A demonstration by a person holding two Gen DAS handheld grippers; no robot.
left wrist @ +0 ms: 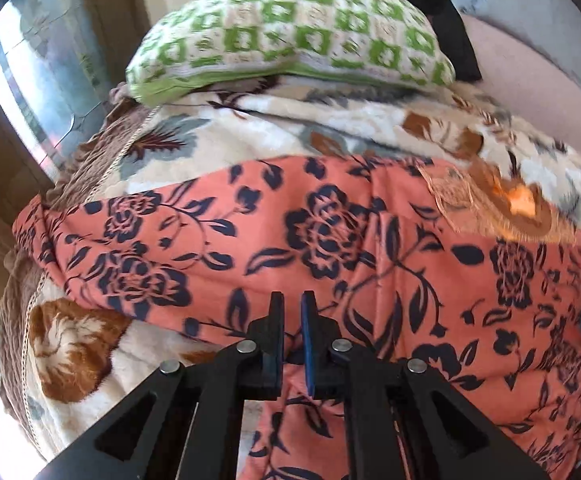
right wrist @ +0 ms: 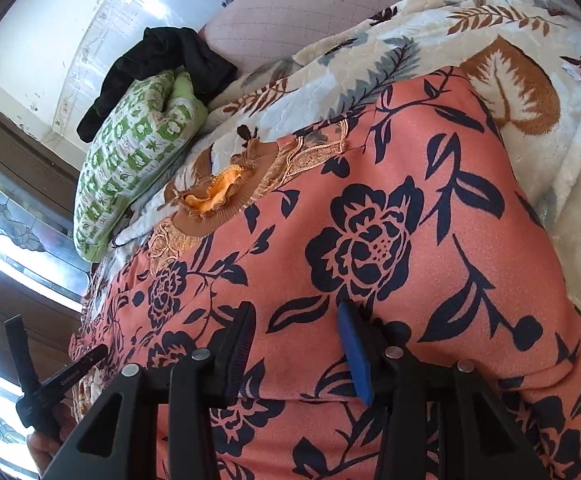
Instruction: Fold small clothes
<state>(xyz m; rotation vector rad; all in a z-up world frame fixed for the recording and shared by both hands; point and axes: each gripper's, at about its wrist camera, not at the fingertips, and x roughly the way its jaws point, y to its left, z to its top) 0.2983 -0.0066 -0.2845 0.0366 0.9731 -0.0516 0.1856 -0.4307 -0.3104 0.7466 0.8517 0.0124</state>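
Observation:
An orange garment with a dark blue flower print (left wrist: 330, 232) (right wrist: 370, 240) lies spread over a plush leaf-patterned blanket (left wrist: 250, 136) (right wrist: 410, 48). Its lace-trimmed neckline with an orange ruffle (right wrist: 218, 196) (left wrist: 518, 204) points toward the pillow. My left gripper (left wrist: 292, 304) sits at the garment's near edge, its jaws almost together and pinching a fold of the cloth, which rises under them. My right gripper (right wrist: 298, 320) hovers over the garment with its jaws apart; the cloth lies flat beneath them and the pads do not press on it. The left gripper's side (right wrist: 30, 380) also shows in the right wrist view.
A green-and-white checked pillow (left wrist: 290, 28) (right wrist: 130, 148) lies at the far end of the blanket, with a black piece of clothing (right wrist: 162, 60) (left wrist: 450, 12) beside it. A pink mattress surface (right wrist: 310, 12) lies beyond. A bright window (left wrist: 30, 80) stands on the left.

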